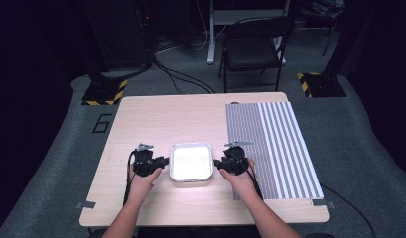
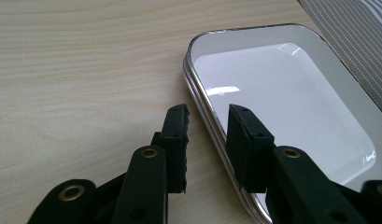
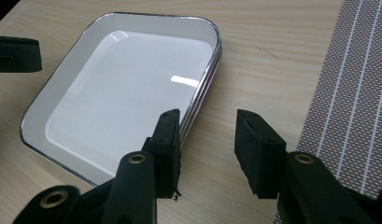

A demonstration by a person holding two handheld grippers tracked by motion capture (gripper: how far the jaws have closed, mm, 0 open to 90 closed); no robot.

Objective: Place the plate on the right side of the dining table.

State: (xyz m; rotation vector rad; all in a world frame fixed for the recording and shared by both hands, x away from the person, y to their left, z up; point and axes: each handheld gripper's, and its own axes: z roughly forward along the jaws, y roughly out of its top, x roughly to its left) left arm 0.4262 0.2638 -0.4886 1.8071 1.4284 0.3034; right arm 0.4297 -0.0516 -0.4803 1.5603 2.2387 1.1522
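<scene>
Two grippers are set at opposite sides of a white tray (image 1: pixel 191 162), which lies on the wooden table (image 1: pixel 151 119) near its near edge, just left of a striped mat (image 1: pixel 275 144). The left gripper (image 2: pixel 208 135) is held spread astride the tray's left rim, its pads not seen pressing. The right gripper (image 3: pixel 206 140) is likewise spread at the right rim, one pad at the edge.

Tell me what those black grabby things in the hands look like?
Each tool, left and right, is black, with two flat-padded jaws and brass-ringed holes along its arms. A small grey three-cornered plate sits on top, and a black cable trails back beside the hand. The forearms are bare; no sleeves show.
</scene>
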